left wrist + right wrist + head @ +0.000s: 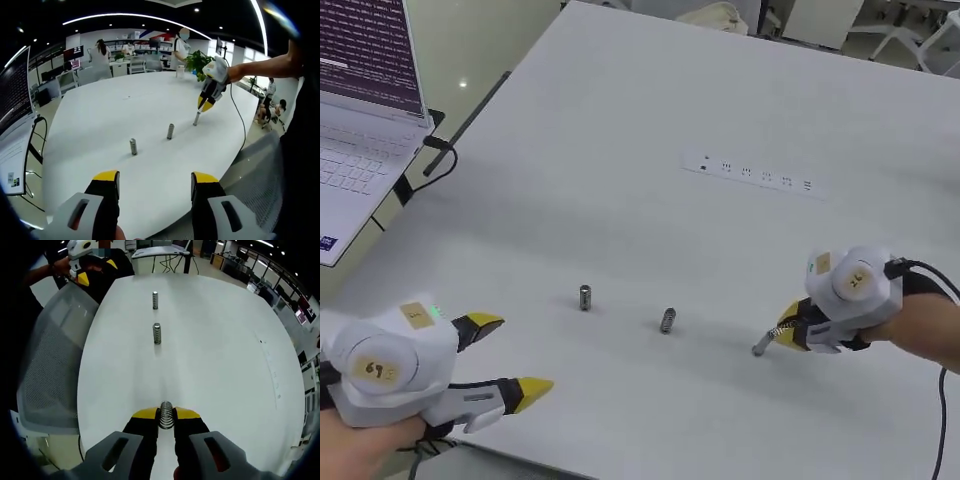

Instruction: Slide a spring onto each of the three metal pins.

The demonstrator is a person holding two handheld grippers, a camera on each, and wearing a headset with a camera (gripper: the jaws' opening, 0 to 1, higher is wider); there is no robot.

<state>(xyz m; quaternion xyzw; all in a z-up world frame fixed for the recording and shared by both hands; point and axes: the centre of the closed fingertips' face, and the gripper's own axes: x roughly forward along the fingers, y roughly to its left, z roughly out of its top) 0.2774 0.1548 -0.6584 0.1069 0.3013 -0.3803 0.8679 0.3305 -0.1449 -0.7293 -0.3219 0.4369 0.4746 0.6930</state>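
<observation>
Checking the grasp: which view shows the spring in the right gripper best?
The right gripper view: the spring sits close up, clamped in the right gripper, coils clear. The head view and left gripper view show it small, poking from that gripper toward the table.

Open-plan office: white meeting table (620, 120), laptop (360, 110), background desks (135, 64), monitor (74, 52), swivel chairs (910, 35), potted plant (197, 62).

**Surface materials on the workbench**
Matt, smooth white table (620, 120); bright coiled-metal spring (166, 410) between the black plastic, yellow-tipped jaws of the right gripper (166, 417); shiny metal pin (156, 333) ahead of it.
</observation>
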